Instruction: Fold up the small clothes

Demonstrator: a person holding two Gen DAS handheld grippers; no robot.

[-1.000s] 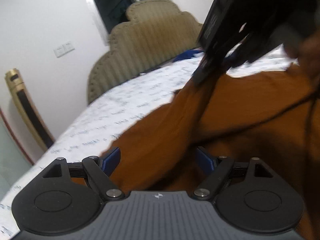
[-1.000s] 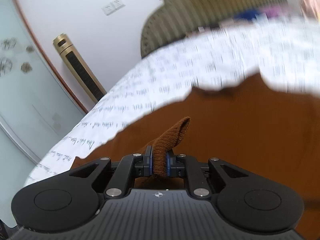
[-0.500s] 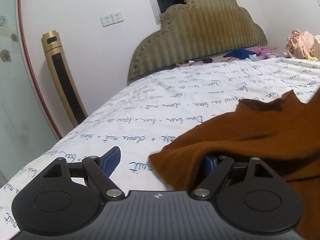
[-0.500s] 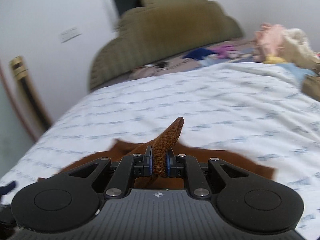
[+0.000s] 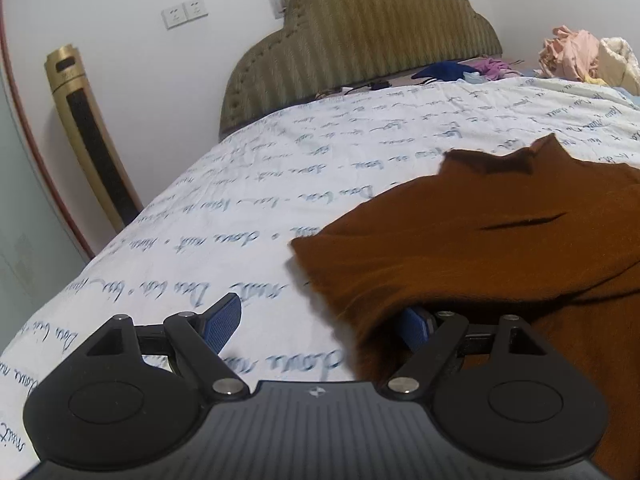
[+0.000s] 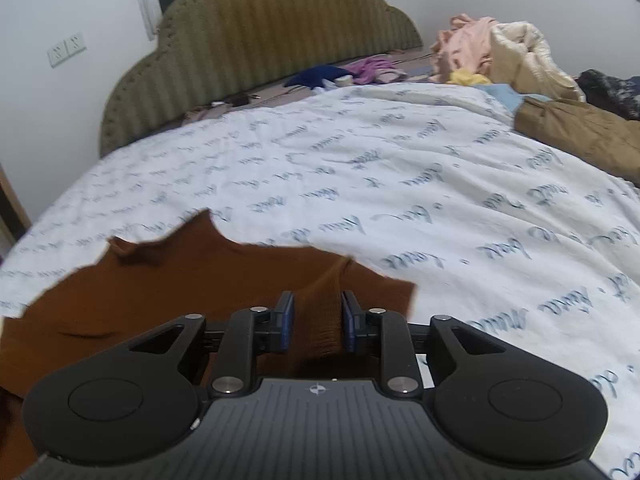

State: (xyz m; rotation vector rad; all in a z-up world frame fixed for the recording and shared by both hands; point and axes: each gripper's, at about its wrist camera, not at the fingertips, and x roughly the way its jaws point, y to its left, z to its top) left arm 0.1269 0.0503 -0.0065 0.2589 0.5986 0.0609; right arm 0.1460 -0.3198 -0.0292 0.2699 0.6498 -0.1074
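Note:
A rust-brown knitted garment (image 5: pixel 480 248) lies spread on the white script-printed bed sheet (image 5: pixel 280 168). My left gripper (image 5: pixel 320 308) stands wide open at the garment's near left edge. Its left finger (image 5: pixel 224 320) is over bare sheet, and its right finger is tucked under the brown cloth. In the right wrist view the same garment (image 6: pixel 180 280) lies at lower left. My right gripper (image 6: pixel 316 300) is low over the garment's right edge, and its jaws are opening. A raised fold of the brown cloth stands loose between its pads.
An olive padded headboard (image 6: pixel 260 32) stands at the far end. A heap of pink and cream clothes (image 6: pixel 492 48) and a tan garment (image 6: pixel 580 132) lie at the far right of the bed. A gold tower fan (image 5: pixel 88 132) stands by the wall on the left.
The right gripper has swung right and come down with the pinched fold, and its jaws have parted. The garment has settled flat. The left gripper has shifted left off the cloth.

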